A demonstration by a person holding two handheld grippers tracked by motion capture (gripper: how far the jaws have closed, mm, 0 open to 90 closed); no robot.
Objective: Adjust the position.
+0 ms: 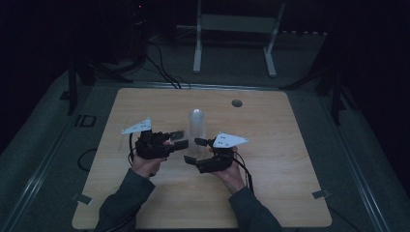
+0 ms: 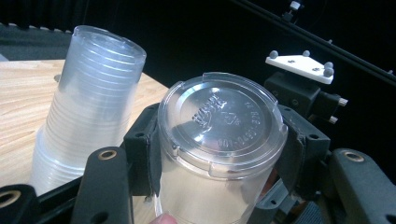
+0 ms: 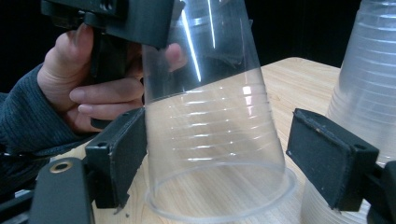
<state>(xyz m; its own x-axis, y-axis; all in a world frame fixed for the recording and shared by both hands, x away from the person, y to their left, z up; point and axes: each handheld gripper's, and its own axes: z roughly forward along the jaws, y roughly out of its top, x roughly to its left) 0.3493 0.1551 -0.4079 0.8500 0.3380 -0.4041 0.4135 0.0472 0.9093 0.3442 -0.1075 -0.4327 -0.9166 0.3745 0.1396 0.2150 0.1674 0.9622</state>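
A single clear plastic cup stands upside down and slightly tilted, with its rim at the wooden table. My left gripper is shut on the cup's upper part near the base, one pad on each side. My right gripper is open around the cup's lower wall. Its left pad touches the cup and the right pad stands clear of it. A tall stack of clear cups stands upside down just behind.
The cup stack is close to my right gripper's right pad. A round cable hole sits in the table's far side. Beyond the table stand a white frame and floor cables.
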